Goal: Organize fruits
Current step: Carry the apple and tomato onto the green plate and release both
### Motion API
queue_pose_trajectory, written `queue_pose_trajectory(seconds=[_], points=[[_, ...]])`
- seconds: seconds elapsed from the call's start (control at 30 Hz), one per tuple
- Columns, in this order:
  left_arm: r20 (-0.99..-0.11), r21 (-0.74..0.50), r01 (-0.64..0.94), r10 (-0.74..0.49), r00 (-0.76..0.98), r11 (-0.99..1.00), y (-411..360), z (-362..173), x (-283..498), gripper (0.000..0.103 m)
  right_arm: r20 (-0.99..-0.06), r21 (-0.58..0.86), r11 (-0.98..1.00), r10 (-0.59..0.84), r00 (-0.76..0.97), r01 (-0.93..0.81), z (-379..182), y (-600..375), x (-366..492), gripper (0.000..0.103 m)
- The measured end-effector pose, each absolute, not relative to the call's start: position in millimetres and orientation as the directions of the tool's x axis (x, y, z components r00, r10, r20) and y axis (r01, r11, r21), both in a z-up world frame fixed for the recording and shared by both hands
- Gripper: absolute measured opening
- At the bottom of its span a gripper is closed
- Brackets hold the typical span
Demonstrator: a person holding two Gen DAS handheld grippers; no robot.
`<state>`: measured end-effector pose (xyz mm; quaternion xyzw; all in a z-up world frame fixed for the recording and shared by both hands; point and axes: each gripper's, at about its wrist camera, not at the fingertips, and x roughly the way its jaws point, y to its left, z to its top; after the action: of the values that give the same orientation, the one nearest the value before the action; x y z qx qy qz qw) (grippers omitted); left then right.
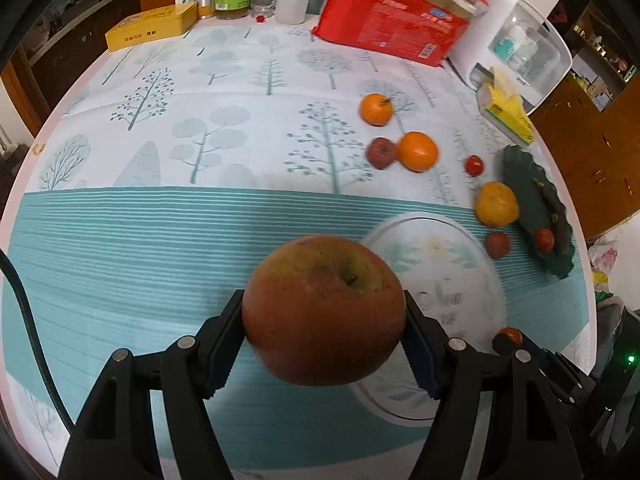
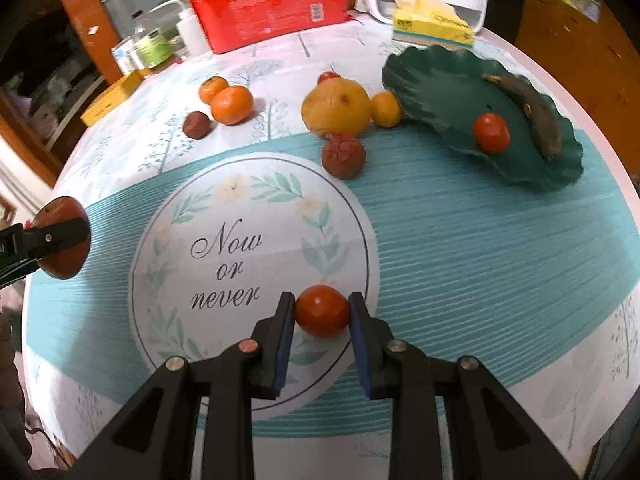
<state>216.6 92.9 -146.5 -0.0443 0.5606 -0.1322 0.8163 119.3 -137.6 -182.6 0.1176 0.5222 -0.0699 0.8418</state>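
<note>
Clearly the right hand-held gripper (image 2: 322, 312), clamping a tomato (image 2: 322, 311), is nearer the green dish (image 2: 440, 92) at two o'clock; the left hand-held gripper (image 1: 324, 320) grips an apple (image 1: 324, 308).

Round table (image 1: 120, 240) under jaws, tablecloth (image 2: 480, 260) teal-striped with tree print. Wooden cabinets (image 1: 592, 160) brown, beyond table right of jaws. More dark wood furniture (image 2: 80, 12) far left of jaws, maybe glass-fronted shelving, blurred. Light floor patch (image 1: 624, 236) at right edge. Lighting soft, indoor.
</note>
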Motion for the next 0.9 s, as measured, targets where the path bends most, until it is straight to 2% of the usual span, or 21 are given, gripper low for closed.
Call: queue_pose_trajectory(seconds=[0.57,0.9], points=[[-0.859,-0.234,0.160,-0.280,0.428,0.959,-38,-114,180,0.071,-0.822,0.112,0.994,0.098,0.560,-0.010,-147,-231,106,0.027],[-0.836,-0.234,0.189,-0.296,0.462,0.954,-114,-104,194,0.071,-0.794,0.099,0.994,0.107,0.599,-0.047,-142,-291,112,0.027]])
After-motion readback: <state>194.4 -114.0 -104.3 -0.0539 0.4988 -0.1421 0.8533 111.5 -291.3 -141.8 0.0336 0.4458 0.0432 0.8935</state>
